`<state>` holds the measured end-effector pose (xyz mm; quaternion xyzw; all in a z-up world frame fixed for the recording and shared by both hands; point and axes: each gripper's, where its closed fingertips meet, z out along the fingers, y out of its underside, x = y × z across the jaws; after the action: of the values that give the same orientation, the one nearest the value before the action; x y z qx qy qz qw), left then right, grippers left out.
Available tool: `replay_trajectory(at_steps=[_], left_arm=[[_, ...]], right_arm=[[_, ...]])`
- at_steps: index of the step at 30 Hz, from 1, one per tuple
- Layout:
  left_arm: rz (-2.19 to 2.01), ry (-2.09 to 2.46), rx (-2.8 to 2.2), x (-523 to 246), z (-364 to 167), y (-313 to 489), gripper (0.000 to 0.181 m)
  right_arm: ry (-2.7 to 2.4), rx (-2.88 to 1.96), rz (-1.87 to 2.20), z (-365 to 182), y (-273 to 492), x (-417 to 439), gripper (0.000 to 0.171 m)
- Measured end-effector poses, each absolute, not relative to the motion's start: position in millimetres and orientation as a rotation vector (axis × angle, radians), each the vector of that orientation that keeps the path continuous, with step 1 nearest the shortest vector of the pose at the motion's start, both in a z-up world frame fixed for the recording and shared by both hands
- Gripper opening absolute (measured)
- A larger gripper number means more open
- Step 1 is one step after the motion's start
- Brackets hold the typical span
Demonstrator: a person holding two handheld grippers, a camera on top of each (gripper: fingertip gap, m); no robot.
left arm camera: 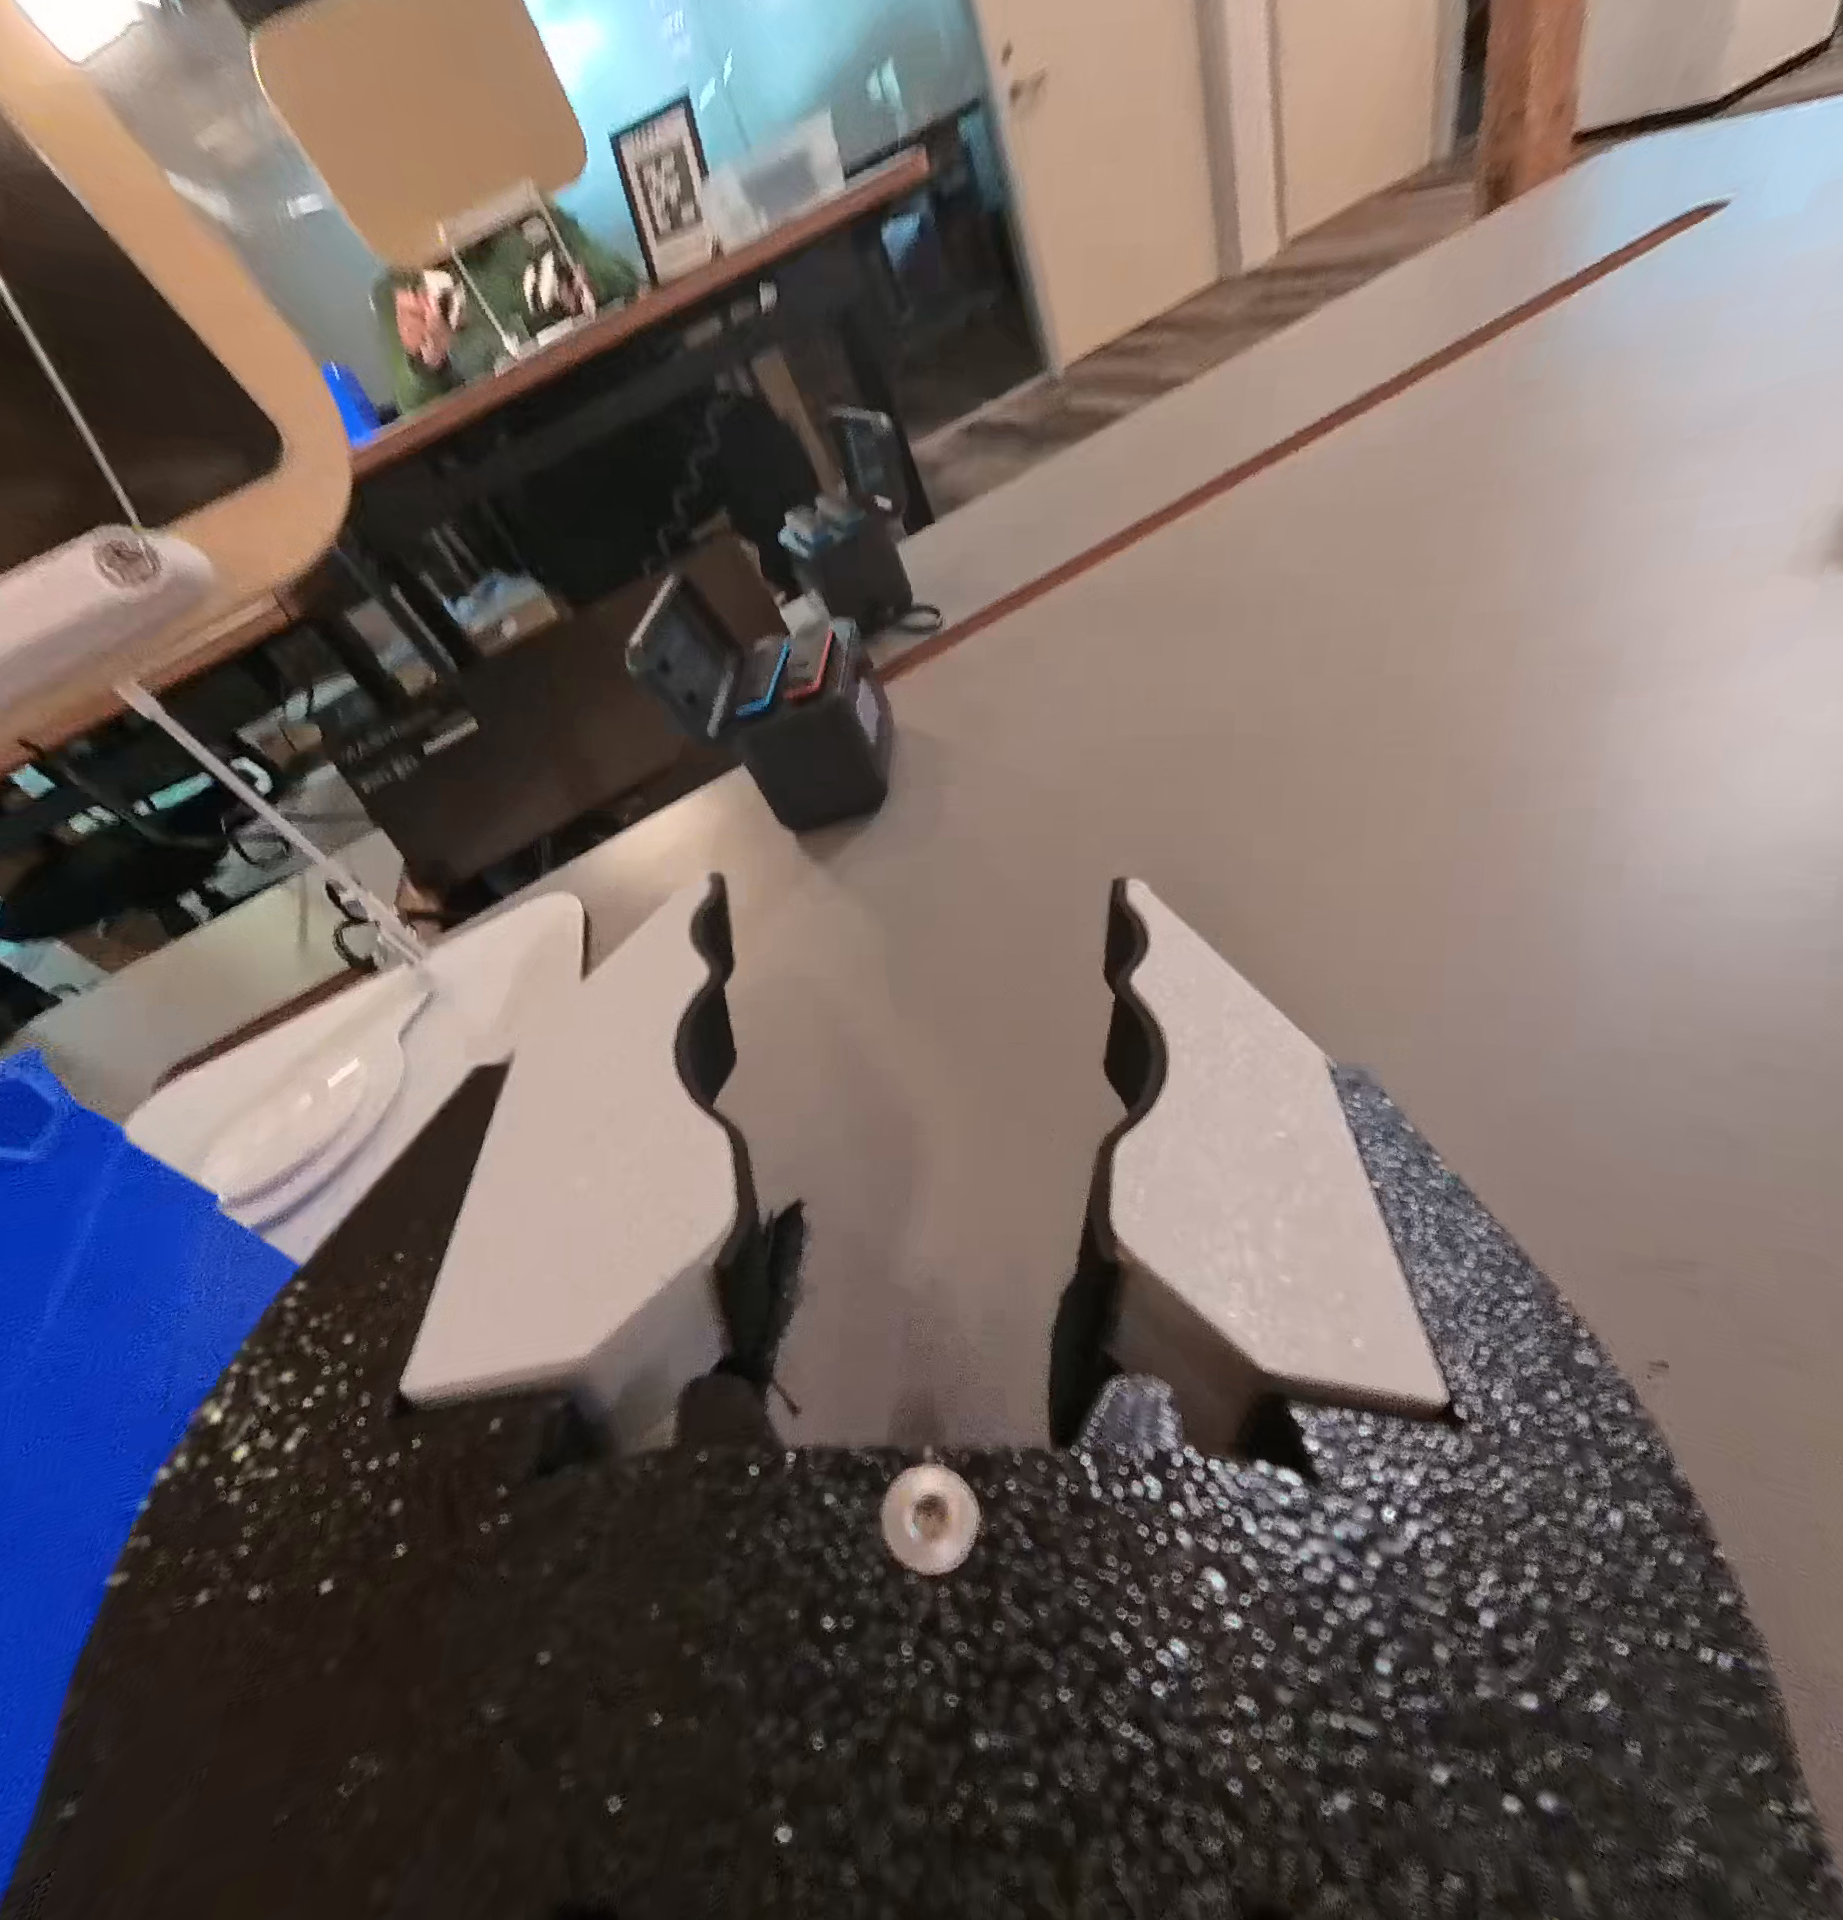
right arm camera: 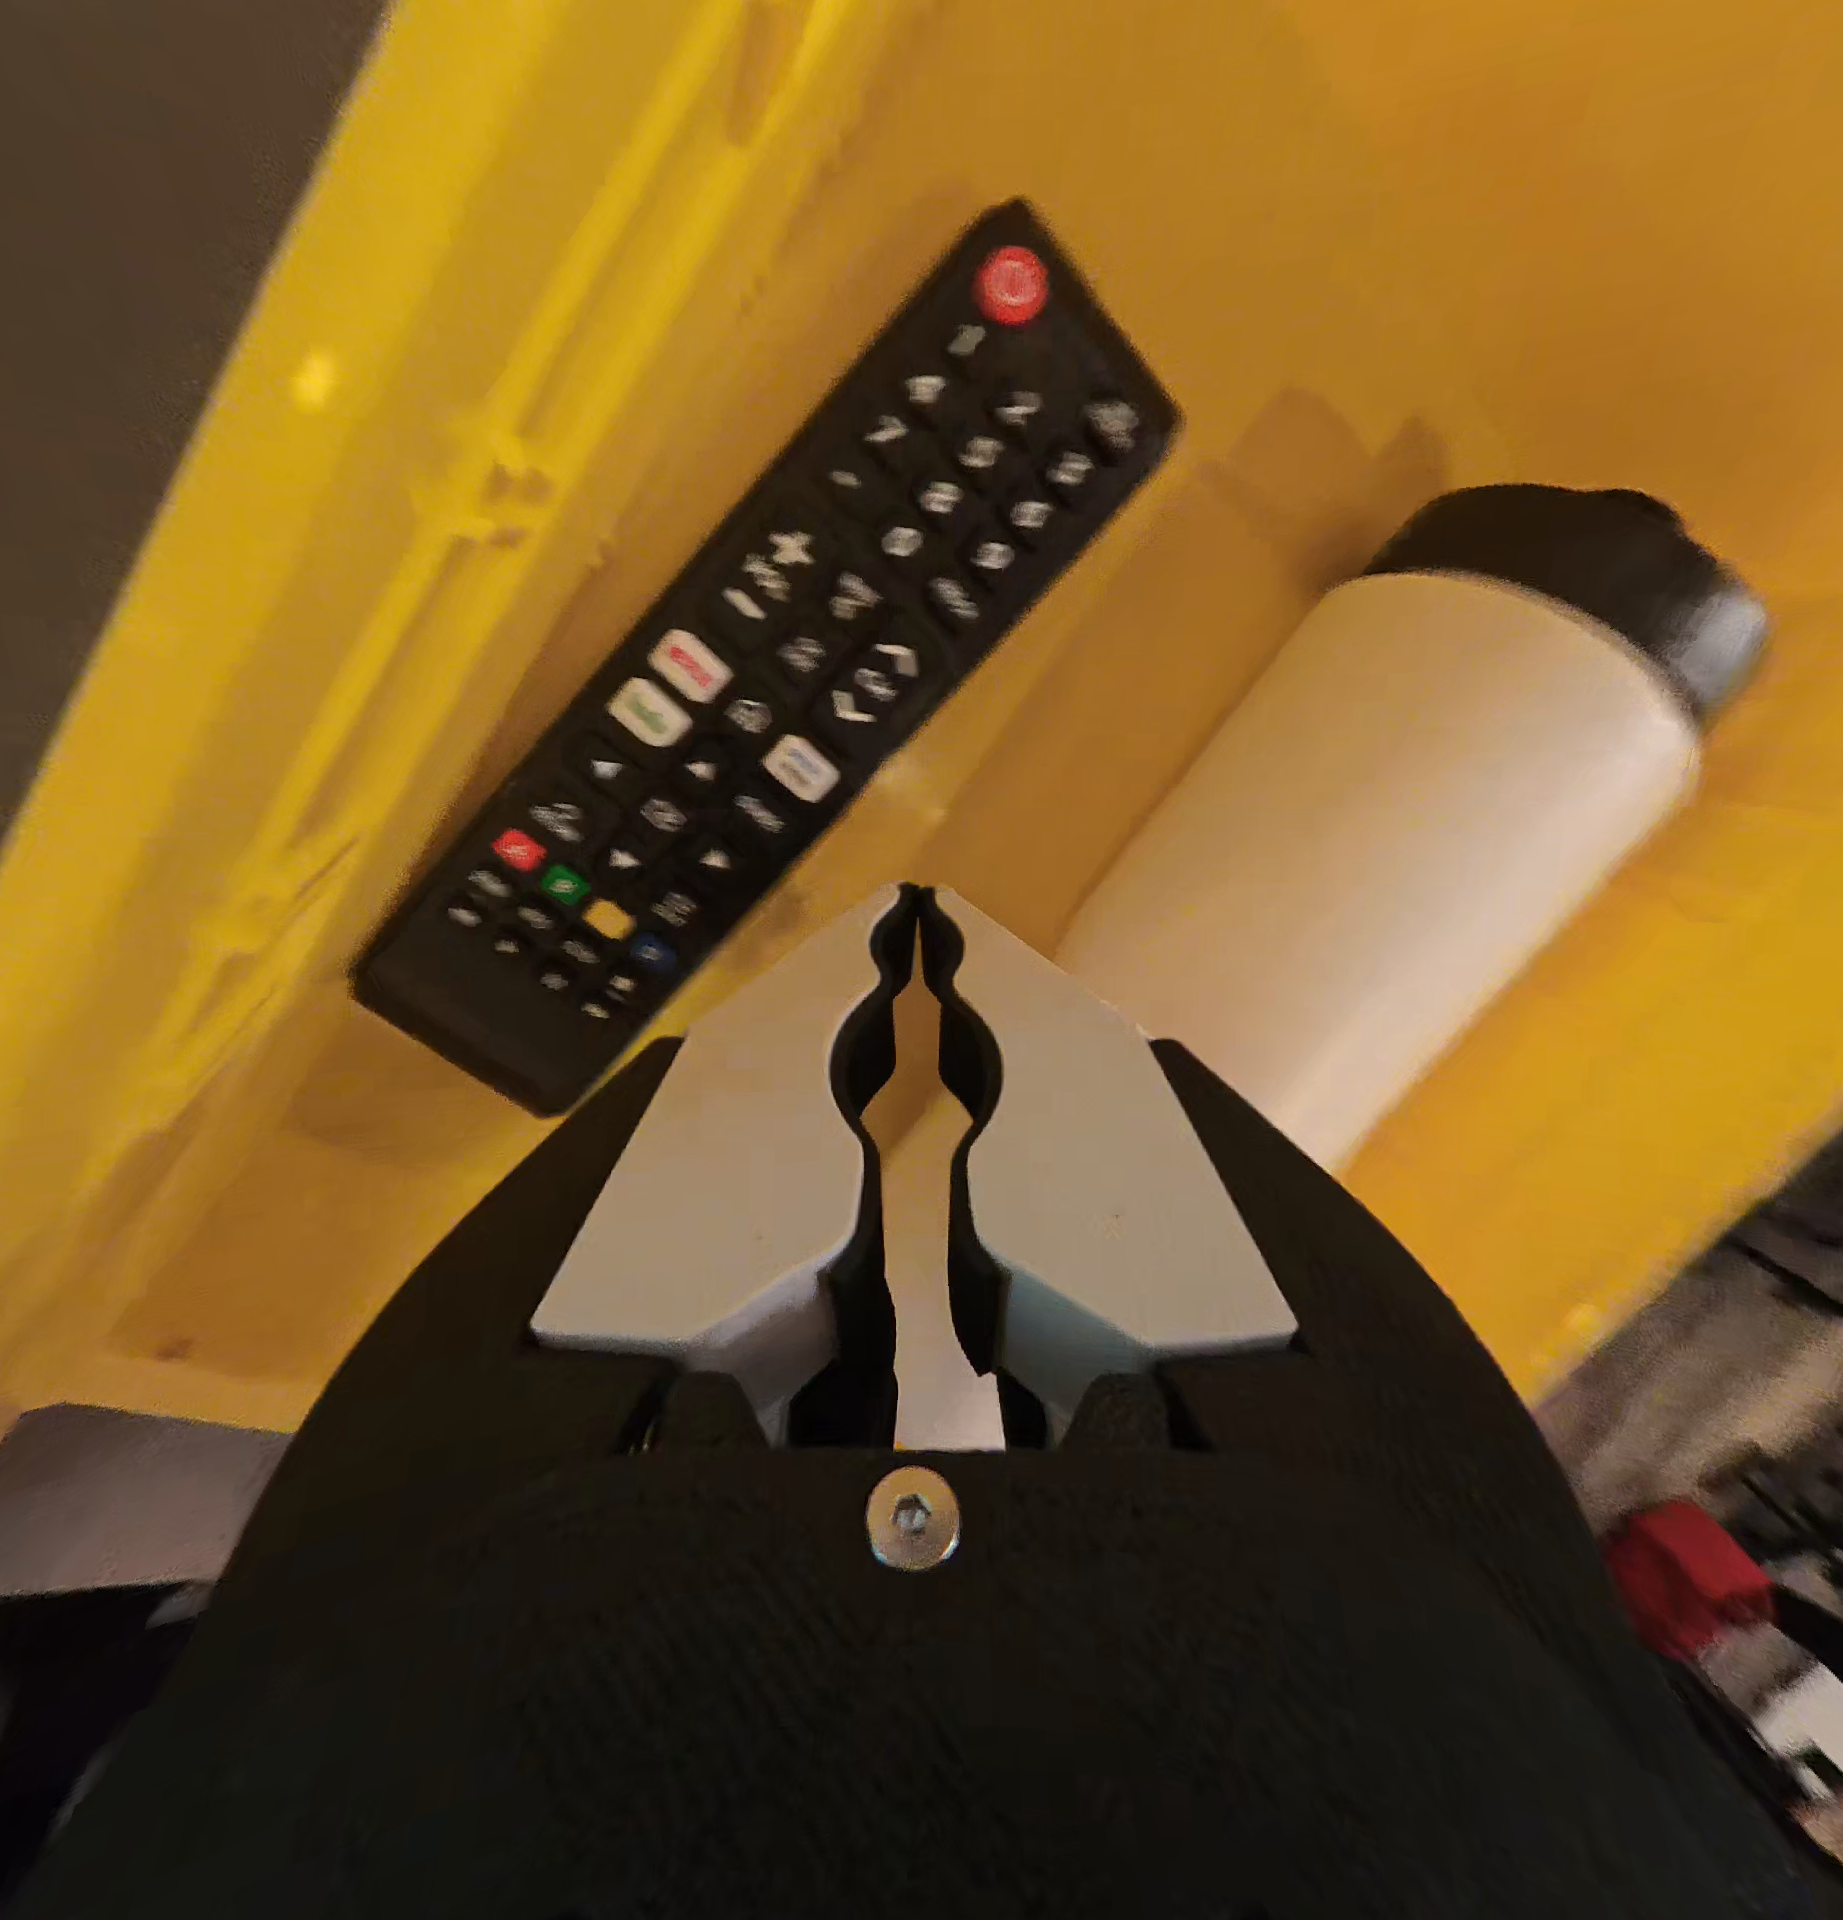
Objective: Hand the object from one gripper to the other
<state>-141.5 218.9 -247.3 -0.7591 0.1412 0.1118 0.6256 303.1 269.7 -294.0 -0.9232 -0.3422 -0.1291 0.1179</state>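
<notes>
In the right wrist view a black remote control (right arm camera: 761, 665) and a cream bottle with a black cap (right arm camera: 1416, 821) lie side by side on the floor of a yellow bin (right arm camera: 1519, 260). My right gripper (right arm camera: 915, 904) hovers above the gap between them, its fingertips shut together with nothing between them. In the left wrist view my left gripper (left arm camera: 919, 894) is open and empty above a grey tabletop (left arm camera: 1416, 727).
A black box with small devices (left arm camera: 813, 727) stands ahead of the left gripper on the table. A white lamp base (left arm camera: 304, 1101) and a blue bin (left arm camera: 75, 1351) are at the left. A second table with clutter lies beyond. One gripper's finger ends stand about 45 cm off the other's.
</notes>
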Motion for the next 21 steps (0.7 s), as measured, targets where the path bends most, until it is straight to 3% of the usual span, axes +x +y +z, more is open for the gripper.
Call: replay_trajectory(at_steps=[4,10,13,15,16,21], left_arm=[[0.225,0.295,-1.812,-146.2,-259.4,221.1,0.072],[0.221,0.302,-1.837,-145.3,-266.8,222.3,0.073],[0.22,0.306,-1.84,-145.0,-267.9,222.5,0.073],[0.211,0.303,-1.837,-145.0,-267.3,222.4,0.073],[0.206,0.301,-1.834,-144.9,-266.8,222.6,0.073],[0.241,0.334,-1.764,-144.5,-259.0,221.6,0.077]], right_arm=[[-0.849,-2.434,-0.45,-220.1,287.9,296.3,0.0],[-0.762,-1.714,-0.145,-102.9,279.2,181.4,0.011],[-0.81,-1.483,0.102,-101.8,258.1,103.5,0.028],[-0.78,-1.33,0.181,-107.7,257.8,66.3,0.057],[-0.747,-1.244,0.204,-111.5,260.0,52.3,0.062],[-0.629,-1.142,0.37,-164.2,278.9,9.7,0.063]])
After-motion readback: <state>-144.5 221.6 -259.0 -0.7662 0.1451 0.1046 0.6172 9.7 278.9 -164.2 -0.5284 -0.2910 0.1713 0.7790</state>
